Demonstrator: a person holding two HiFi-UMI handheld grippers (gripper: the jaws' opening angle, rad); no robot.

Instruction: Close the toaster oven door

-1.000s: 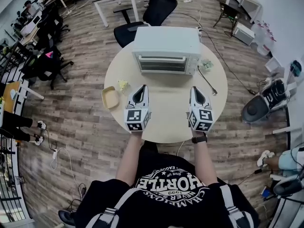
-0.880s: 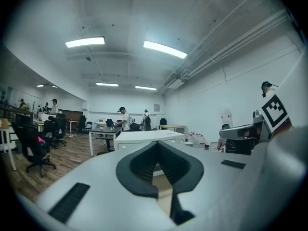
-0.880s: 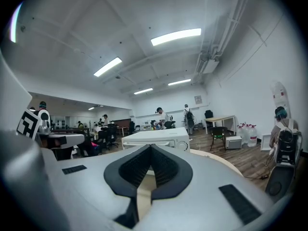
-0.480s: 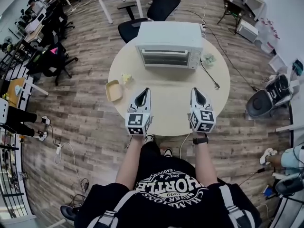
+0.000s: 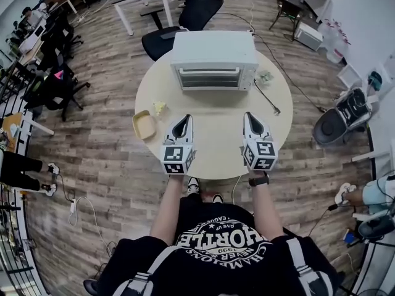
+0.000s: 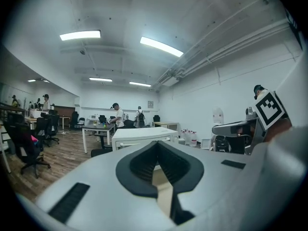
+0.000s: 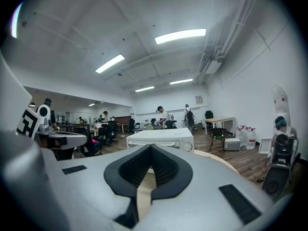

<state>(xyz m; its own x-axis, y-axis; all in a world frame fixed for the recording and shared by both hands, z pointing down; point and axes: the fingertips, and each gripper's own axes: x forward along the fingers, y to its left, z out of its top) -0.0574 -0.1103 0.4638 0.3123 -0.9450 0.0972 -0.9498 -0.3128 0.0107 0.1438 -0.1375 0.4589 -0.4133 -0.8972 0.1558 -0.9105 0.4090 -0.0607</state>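
A white toaster oven stands at the far side of the round beige table; its glass door looks upright against the front. Both grippers hover side by side over the near half of the table, well short of the oven. My left gripper is shut with nothing between its jaws, and so is my right gripper. The left gripper view looks over the shut left gripper to the toaster oven. In the right gripper view, the toaster oven sits beyond the shut right gripper.
A yellow tray and a crumpled yellowish scrap lie at the table's left. A crumpled greenish wad and the oven's cord lie at the right. A black office chair stands behind the table.
The head view has drifted a little. Both grippers stay shut and side by side in nearly the same place. The oven has not moved.
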